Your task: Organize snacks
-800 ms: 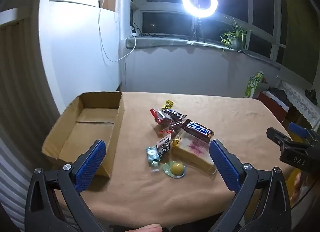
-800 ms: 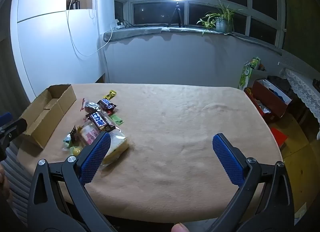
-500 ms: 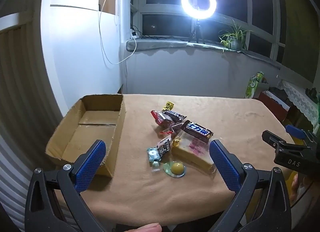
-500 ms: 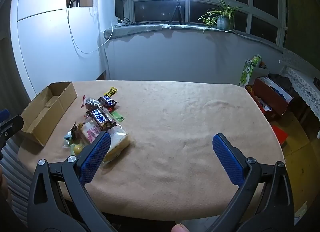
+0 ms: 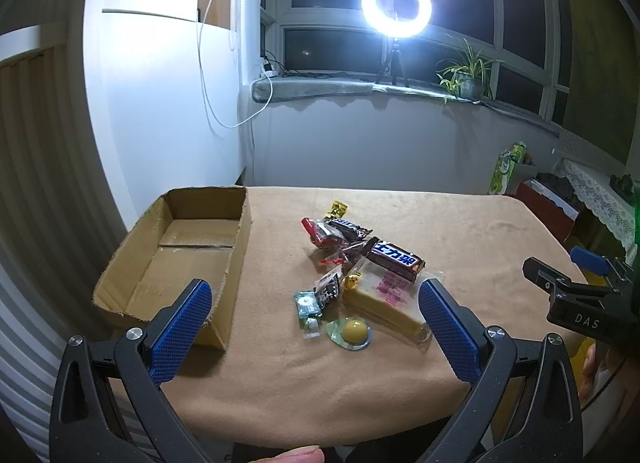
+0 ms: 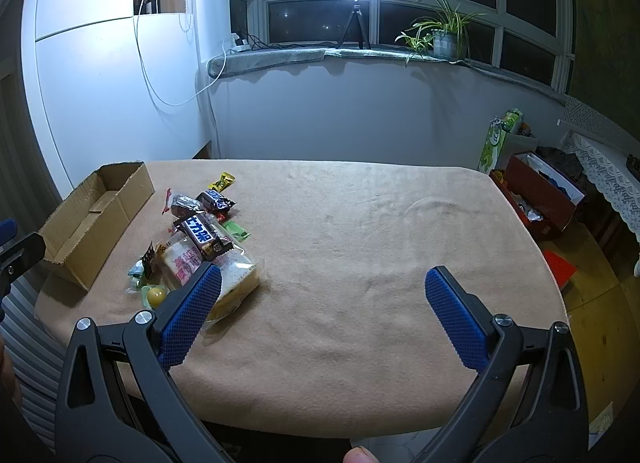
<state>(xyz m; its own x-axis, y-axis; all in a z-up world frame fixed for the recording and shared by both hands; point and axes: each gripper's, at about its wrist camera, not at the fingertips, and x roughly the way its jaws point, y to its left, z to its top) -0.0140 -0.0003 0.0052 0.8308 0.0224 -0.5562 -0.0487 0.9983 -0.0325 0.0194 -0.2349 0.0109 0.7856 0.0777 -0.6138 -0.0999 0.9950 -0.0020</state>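
Observation:
A pile of snacks lies on the tan table cloth (image 5: 360, 375): a dark chocolate bar (image 5: 394, 259) on a wrapped sandwich cake (image 5: 384, 299), a yellow jelly cup (image 5: 354, 331), a small teal packet (image 5: 307, 304), red and dark candy wrappers (image 5: 324, 232) and a yellow candy (image 5: 338, 208). An empty cardboard box (image 5: 180, 255) stands left of the pile. My left gripper (image 5: 316, 323) is open, held above the near table edge before the pile. My right gripper (image 6: 324, 303) is open and empty, right of the pile; the chocolate bar (image 6: 202, 237) and box (image 6: 96, 215) show at its left.
A ring light (image 5: 396, 5) on a tripod and a potted plant (image 5: 466, 71) stand on the window sill behind the table. A red box (image 6: 540, 199) and a green carton (image 6: 498, 143) sit on the floor at the right. A white wall panel stands behind the box.
Both grippers have risen and drawn back slightly; the table and snacks sit lower and closer in view. Nothing was taken hold of or moved.

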